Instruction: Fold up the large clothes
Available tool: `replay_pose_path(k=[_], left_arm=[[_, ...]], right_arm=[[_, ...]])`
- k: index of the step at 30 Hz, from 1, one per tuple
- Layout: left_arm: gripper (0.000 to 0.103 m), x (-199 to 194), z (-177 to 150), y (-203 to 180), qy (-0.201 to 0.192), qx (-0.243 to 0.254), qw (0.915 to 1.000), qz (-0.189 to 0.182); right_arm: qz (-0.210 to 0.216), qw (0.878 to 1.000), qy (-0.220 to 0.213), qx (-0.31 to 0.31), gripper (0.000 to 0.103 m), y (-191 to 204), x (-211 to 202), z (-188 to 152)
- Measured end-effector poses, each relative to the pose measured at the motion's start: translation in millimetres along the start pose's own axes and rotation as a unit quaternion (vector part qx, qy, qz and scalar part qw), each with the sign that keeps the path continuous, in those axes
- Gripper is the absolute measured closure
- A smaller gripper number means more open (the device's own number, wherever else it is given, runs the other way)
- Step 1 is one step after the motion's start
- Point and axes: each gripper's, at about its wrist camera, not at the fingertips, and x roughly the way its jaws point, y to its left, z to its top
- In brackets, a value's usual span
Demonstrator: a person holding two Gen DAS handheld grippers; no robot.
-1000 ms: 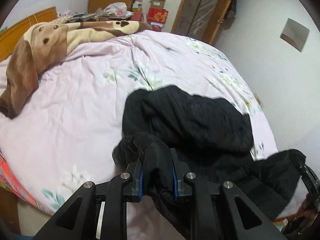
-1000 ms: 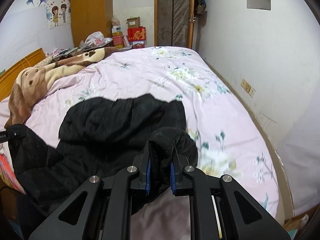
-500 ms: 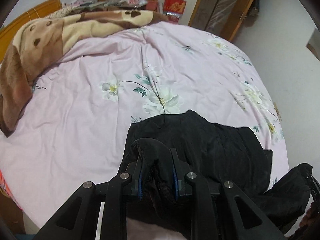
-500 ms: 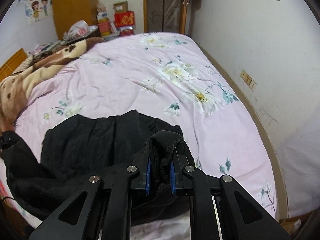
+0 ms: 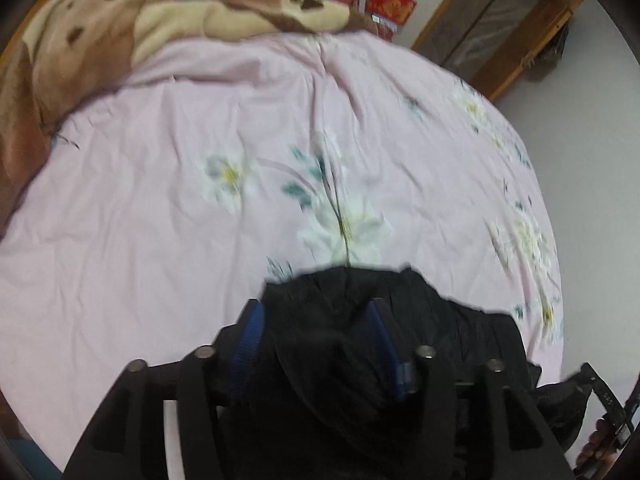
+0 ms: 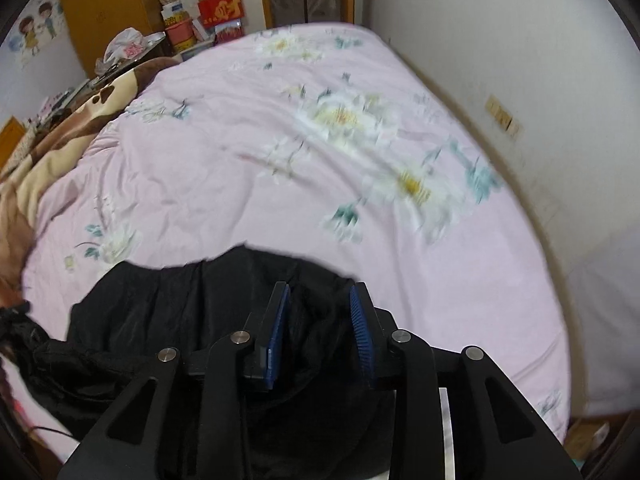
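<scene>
A large black garment (image 5: 472, 332) lies bunched at the near edge of the pink floral bed (image 5: 200, 240); it also shows in the right wrist view (image 6: 160, 312). My left gripper (image 5: 316, 312) is open, its blue pads spread apart, with black cloth lying loosely between them. My right gripper (image 6: 318, 296) is open too, with the garment's fabric between its spread pads. Both frames are blurred by motion.
A brown and cream blanket (image 5: 100, 40) lies along the bed's far left side. Boxes and clutter (image 6: 208, 12) stand beyond the bed by a wooden wardrobe (image 6: 108, 8). A white wall (image 6: 540, 80) runs along the bed's right side.
Both grippers have opened and let go of the black garment. Both have moved forward over the bed, and the garment now sits lower in both views.
</scene>
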Motion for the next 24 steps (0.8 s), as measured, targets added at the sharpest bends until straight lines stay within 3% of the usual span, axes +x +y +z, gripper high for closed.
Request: replay_pose_path(k=[4,7,9,13,17,23,24], left_arm=[[0.041,-9,8,10,-0.015,0.006,0.9999,-0.003],[0.036,-27,4,18,-0.068,0.033,0.9971,-0.006],[0.024,-30,-5,24,-0.077,0.059,0.995,-0.023],[0.02,-6,-29,26,-0.033,0.109,0.9919,-0.057],[0.02,31,-47,13,0.013,0.143,0.9888,-0.039],[0.02,61,-50,-8,0.027,0.154,0.9874,-0.024],[0.025,63,-49,-10,0.026,0.154,0.9875,-0.019]], right_arm=[[0.001,0.999,-0.041,-0.012,0.062,-6,-11,7],[0.006,0.995,-0.095,-0.025,0.05,-14,-25,0],[0.025,0.992,-0.116,-0.049,0.041,-21,-30,-10],[0.061,0.991,-0.089,-0.077,0.032,-32,-13,-31],[0.081,0.992,-0.032,-0.088,0.03,-33,29,-50],[0.116,0.99,0.0,-0.08,0.03,-24,67,-52],[0.121,0.99,0.001,-0.078,0.03,-23,70,-52]])
